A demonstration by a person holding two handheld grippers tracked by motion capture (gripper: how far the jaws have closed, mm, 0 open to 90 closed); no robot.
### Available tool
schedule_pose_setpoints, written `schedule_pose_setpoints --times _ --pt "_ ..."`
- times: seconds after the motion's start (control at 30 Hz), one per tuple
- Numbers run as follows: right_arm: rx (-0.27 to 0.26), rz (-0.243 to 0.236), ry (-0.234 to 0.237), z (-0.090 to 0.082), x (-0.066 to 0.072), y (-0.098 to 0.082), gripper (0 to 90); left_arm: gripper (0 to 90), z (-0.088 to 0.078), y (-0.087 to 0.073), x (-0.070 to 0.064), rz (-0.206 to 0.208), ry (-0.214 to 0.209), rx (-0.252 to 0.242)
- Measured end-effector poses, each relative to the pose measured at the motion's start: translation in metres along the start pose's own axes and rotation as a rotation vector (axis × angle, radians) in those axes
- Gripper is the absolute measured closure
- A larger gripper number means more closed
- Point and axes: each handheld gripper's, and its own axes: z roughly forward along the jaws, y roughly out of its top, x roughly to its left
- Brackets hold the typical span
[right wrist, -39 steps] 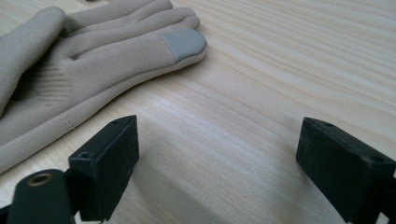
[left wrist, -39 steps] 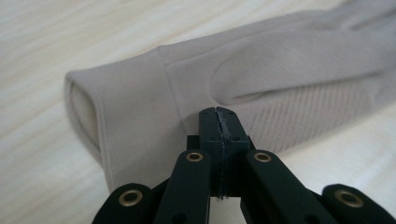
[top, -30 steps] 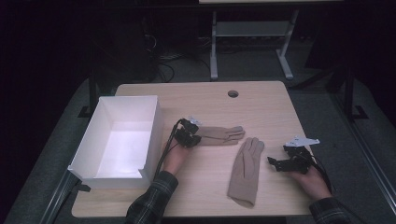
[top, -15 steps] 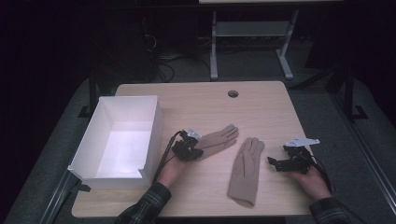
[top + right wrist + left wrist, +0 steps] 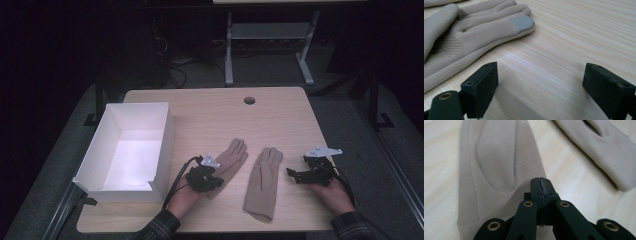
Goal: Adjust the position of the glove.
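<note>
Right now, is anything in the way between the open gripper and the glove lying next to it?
No. Bare table lies between the right gripper and the nearer glove. Its jaws are open and empty. The left gripper is shut on the other glove.

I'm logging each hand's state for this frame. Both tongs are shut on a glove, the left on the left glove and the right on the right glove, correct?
Not quite. The left tongs are shut on the left glove, but the right tongs are open over bare table, holding nothing; the right glove lies beside them. The right gripper view shows it.
</note>
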Motion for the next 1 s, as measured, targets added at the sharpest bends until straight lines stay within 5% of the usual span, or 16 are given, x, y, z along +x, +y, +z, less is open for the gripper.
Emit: schedule_pose_setpoints --times 0.2,0.4,0.5,0.73,1.0 --pt "0.001 0.001 -0.001 0.0 0.0 0.0 12.7 83.6 -0.006 0.003 0.001 -0.002 0.015 -0.036" --pt "0.0 0.001 -0.001 0.0 0.0 0.0 12.7 73.9 -0.017 0.009 0.022 -0.022 0.082 -0.096" --pt "-0.001 -0.003 -0.001 0.001 0.0 0.0 12.8 61.7 -0.014 0.014 0.036 -0.045 0.111 -0.105" --pt "-0.003 0.0 -0.002 0.001 0.0 0.001 12.8 51.9 -0.003 0.017 0.047 -0.066 0.111 -0.105" --pt "-0.003 0.001 -0.002 0.001 0.0 0.001 12.8 44.4 0.008 0.015 0.048 -0.041 0.131 -0.055"
